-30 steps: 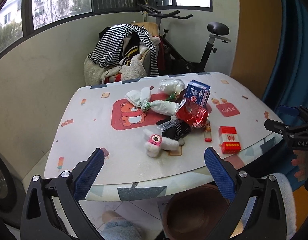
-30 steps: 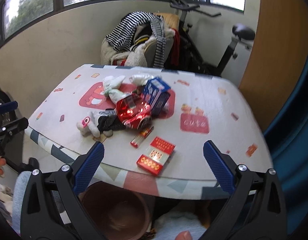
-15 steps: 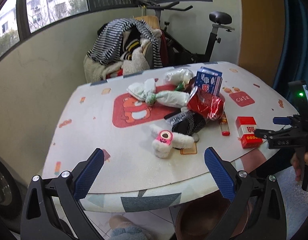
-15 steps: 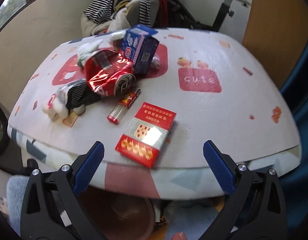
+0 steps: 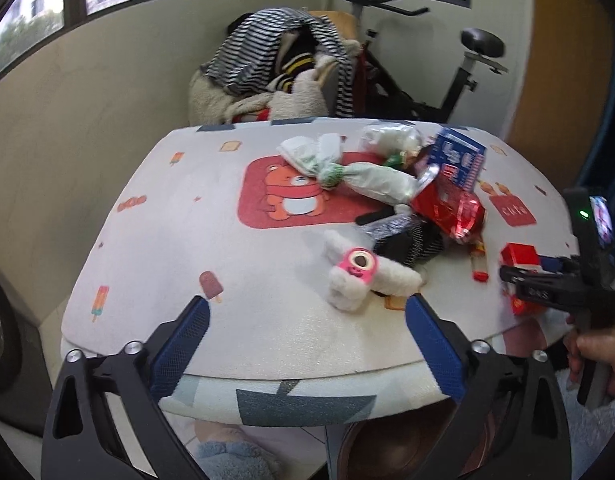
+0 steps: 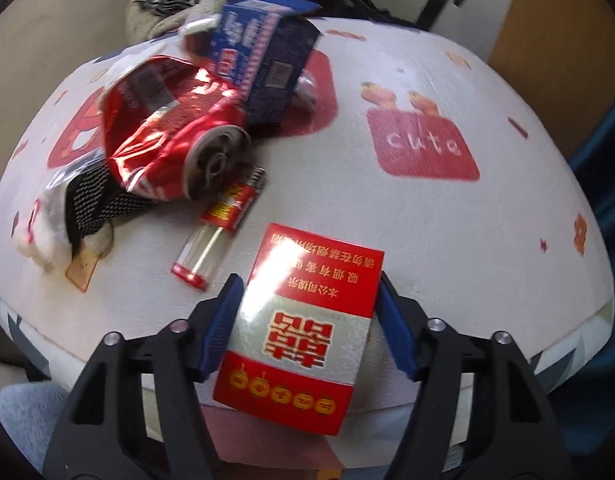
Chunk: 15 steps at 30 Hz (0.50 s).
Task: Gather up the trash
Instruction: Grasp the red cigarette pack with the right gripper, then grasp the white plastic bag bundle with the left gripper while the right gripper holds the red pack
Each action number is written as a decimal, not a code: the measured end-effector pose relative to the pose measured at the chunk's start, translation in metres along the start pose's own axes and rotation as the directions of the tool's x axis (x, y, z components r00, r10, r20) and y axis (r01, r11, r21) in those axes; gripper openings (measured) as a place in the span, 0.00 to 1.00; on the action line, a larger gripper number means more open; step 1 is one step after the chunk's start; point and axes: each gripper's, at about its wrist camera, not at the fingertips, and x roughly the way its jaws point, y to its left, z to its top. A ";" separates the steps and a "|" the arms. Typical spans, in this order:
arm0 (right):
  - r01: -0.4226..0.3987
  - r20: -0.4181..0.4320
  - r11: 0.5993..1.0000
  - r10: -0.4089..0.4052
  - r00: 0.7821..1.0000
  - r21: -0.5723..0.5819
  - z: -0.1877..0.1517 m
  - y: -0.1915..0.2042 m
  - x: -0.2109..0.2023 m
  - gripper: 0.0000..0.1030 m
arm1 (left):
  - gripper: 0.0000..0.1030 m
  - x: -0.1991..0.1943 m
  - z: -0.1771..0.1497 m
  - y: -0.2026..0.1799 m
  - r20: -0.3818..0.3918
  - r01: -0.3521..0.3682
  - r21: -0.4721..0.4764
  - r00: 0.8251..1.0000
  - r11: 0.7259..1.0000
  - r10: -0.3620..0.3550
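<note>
We see our right gripper [image 6: 307,312] with its ribbed blue pads flanking a glossy red-and-silver cigarette pack [image 6: 303,332] at the near edge of the table [image 6: 447,232], both pads at its long sides, though we cannot tell whether they press it. Just ahead and left of this claw lie a clear-bodied lighter [image 6: 217,228] and a crumpled red soda can [image 6: 167,136], with a blue carton [image 6: 263,64] beyond. Only the left view shows our left gripper [image 5: 307,344] spread wide and empty, a fluffy white plush toy [image 5: 359,276] just ahead of it, and a brown round bin [image 5: 403,448] below.
</note>
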 end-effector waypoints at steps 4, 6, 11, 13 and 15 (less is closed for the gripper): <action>-0.053 0.075 0.998 0.054 0.996 -0.021 -0.003 -0.002 -0.017 0.60 | 0.60 0.021 0.001 0.017 -0.076 0.072 -0.131 0.994 0.989 -0.083; -0.060 0.093 0.998 0.062 0.994 -0.024 -0.006 -0.005 -0.025 0.60 | 0.55 0.031 0.001 0.025 -0.092 0.117 -0.206 0.986 0.971 -0.139; -0.041 0.132 0.999 0.045 0.990 -0.032 -0.005 -0.012 -0.036 0.60 | 0.55 0.047 0.015 0.029 -0.106 0.178 -0.276 0.971 0.944 -0.214; -0.039 0.139 0.999 0.042 0.989 -0.022 0.001 -0.017 -0.036 0.59 | 0.55 0.057 0.028 0.031 -0.104 0.202 -0.301 0.964 0.932 -0.243; -0.045 0.145 0.999 0.045 0.988 -0.009 0.003 -0.023 -0.036 0.59 | 0.50 0.075 0.047 0.035 -0.106 0.238 -0.340 0.952 0.910 -0.288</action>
